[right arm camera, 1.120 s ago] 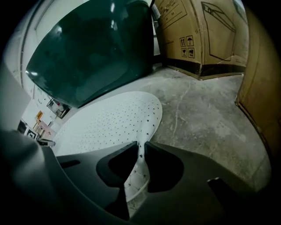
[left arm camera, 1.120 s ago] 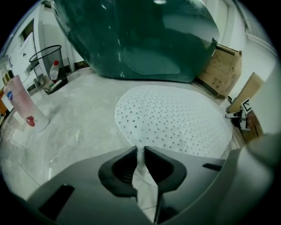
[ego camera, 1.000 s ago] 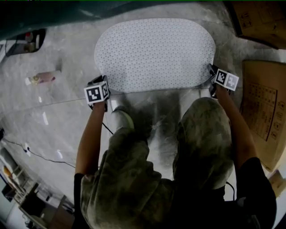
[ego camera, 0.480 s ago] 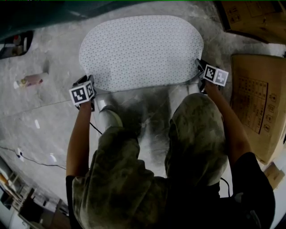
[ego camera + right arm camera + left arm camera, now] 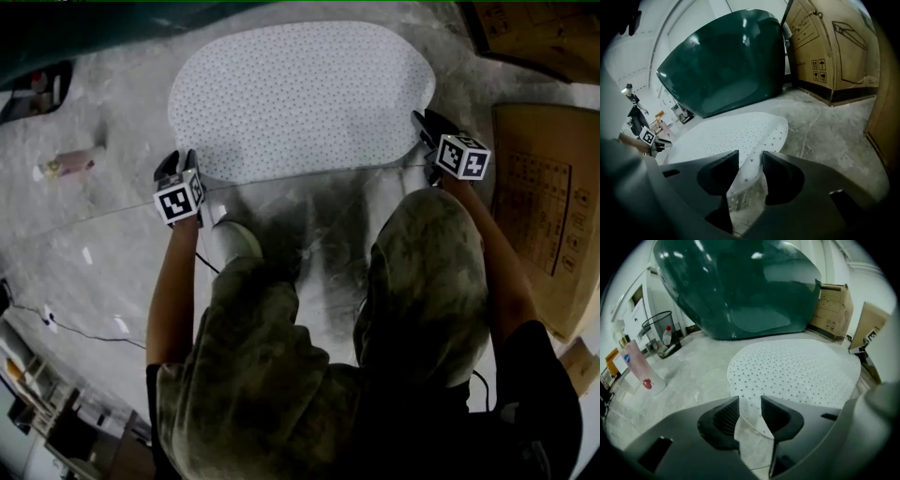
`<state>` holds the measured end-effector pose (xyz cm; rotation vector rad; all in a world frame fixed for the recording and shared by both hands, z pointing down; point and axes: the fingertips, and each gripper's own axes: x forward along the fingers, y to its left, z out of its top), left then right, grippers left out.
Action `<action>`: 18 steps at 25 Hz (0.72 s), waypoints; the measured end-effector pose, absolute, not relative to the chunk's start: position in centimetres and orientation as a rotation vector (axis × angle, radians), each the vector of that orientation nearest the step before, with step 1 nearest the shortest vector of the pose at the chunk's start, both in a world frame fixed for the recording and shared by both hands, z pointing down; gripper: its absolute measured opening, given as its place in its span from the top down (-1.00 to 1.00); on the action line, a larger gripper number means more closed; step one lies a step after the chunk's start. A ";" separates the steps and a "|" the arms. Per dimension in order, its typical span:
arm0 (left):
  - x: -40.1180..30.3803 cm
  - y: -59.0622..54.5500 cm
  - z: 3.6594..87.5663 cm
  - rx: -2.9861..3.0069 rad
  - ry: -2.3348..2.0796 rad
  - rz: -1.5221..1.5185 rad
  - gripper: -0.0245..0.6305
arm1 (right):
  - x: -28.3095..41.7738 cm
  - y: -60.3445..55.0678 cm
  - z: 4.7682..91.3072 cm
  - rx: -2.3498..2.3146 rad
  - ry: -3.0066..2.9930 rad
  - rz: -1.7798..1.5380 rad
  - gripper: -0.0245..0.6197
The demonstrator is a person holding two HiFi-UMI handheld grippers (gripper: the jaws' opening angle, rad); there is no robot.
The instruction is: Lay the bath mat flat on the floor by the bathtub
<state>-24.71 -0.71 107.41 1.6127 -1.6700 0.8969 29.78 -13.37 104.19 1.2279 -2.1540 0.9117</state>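
The white dotted oval bath mat (image 5: 300,94) lies flat on the grey floor beside the dark green bathtub (image 5: 740,287). My left gripper (image 5: 173,163) is at the mat's near left edge, and its jaws are opening. In the left gripper view a flap of the mat (image 5: 751,420) lies loose between the left gripper's (image 5: 750,401) pads. My right gripper (image 5: 424,122) is at the near right edge with its jaws opening too. The mat's rim (image 5: 754,161) runs between the right gripper's (image 5: 750,157) spread pads.
Cardboard boxes (image 5: 544,216) lie on the floor to the right, with more (image 5: 534,37) at the far right corner. A pink bottle (image 5: 70,162) lies to the left, and a wire waste basket (image 5: 661,329) stands by the wall. The person's knees are just behind the mat.
Both grippers' jaws have spread apart at the mat's near edge. The mat stays spread flat on the floor, and the hands have barely shifted.
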 end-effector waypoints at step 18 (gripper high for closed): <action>-22.7 -4.0 87.9 1.768 -1.656 0.529 0.81 | 32.0 -18.8 95.2 1.578 -2.200 1.045 0.79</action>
